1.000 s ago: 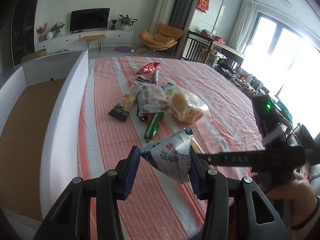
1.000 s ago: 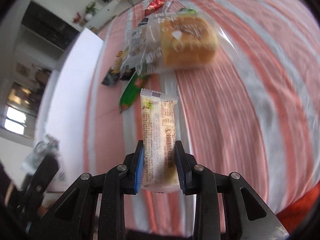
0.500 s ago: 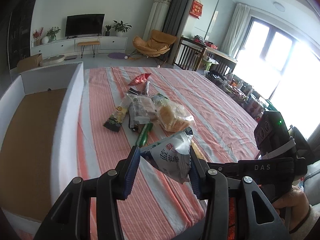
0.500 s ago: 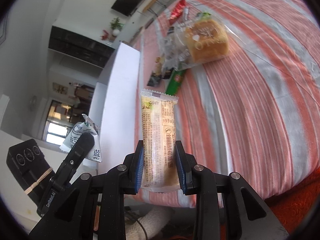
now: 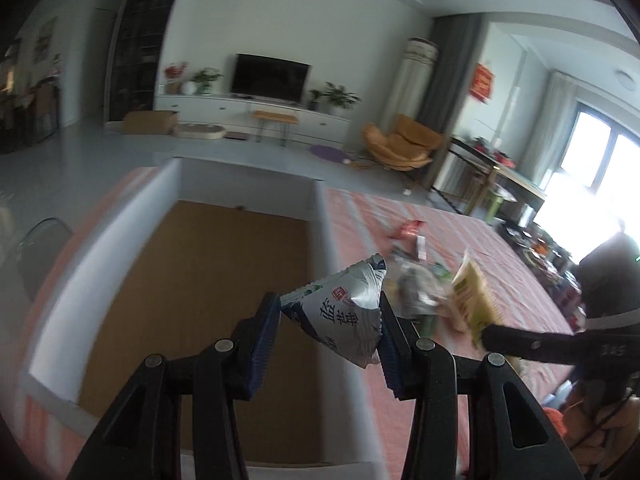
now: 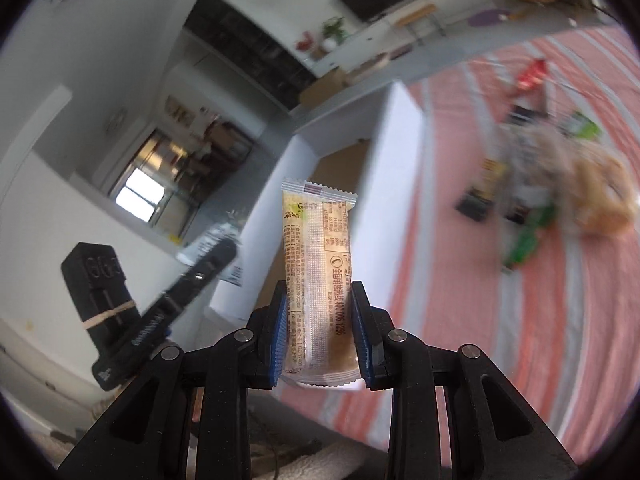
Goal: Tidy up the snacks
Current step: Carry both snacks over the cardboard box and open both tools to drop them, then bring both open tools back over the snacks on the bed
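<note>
The counter, under its pink-and-white striped cloth, fills the right of both views. On its left part sits a big open white box with a brown cardboard floor, nothing visible inside. Out on the cloth lies the blurred heap of loose snacks: a bread roll in a clear bag, a green stick pack, a dark packet and, farther off, a red wrapper.

Now the left hand-held gripper: it's clamped on a silver-and-blue pyramid pouch, blue pads pressing both sides, and the pouch hangs in the air over the box's right wall. Just beside it, the right hand-held gripper grips a long tan snack bar by its lower end, the bar standing upright between the pads. It, too, is off the counter, with the box's near corner behind it. In the left view that bar shows yellow, just right of the pouch, apart from it.
</note>
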A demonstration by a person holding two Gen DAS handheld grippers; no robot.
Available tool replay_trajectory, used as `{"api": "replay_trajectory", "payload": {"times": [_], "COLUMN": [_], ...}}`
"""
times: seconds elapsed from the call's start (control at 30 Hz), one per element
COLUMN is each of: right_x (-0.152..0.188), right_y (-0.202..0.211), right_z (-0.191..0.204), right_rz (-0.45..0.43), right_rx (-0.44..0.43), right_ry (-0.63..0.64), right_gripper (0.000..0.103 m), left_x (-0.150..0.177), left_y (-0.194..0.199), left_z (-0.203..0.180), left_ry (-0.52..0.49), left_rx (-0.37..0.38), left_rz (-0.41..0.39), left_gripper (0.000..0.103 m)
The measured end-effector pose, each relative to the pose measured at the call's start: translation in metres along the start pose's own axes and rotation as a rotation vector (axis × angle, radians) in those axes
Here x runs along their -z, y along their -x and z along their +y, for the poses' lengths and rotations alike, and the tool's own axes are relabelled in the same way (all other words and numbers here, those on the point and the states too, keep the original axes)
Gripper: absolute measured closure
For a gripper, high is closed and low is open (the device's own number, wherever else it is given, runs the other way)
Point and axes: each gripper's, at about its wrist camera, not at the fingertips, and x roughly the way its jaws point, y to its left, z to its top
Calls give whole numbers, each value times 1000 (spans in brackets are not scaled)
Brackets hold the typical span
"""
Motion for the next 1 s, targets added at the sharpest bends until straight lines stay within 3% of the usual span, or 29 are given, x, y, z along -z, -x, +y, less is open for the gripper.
{"api": "replay_trajectory", "payload": {"times": [0.1,0.17,0.2,0.23,0.27,0.3,0.47,0.6,0.7,0.87,1.0], "right_x": [-8,-9,-7,-5,-3,1,31,51,67,76,85], "right_y": [-41,-63,-71,-76,-76,-73,-31,19,56,93,104], "right_z": [30,39,42,41,39,35,-14,-69,-113,-175,-194], "right_rz": [39,59,71,72,61,47,-54,-170,-241,-287,-290], "right_rx": [-20,21,48,69,90,125,347,600,776,904,919], "right_ry": [51,74,87,99,109,123,124,74,-30,-193,-281], "right_gripper": [72,60,50,33,32,32,32,32,32,32,32], "left_x": [3,8,11,14,16,18,19,15,16,42,73], "left_y": [1,-1,-3,-6,-7,-6,-16,-30,-45,-72,-111], "left_z": [37,56,62,69,76,81,70,21,-34,-134,-185], "left_ry": [40,68,83,104,132,167,247,177,98,-111,-238], "left_rx": [-104,-192,-236,-274,-296,-298,-190,-51,79,231,219], "left_rz": [0,9,15,23,24,15,-17,-16,35,178,284], "left_gripper": [57,52,45,24,11,11,10,10,8,4,4]}}
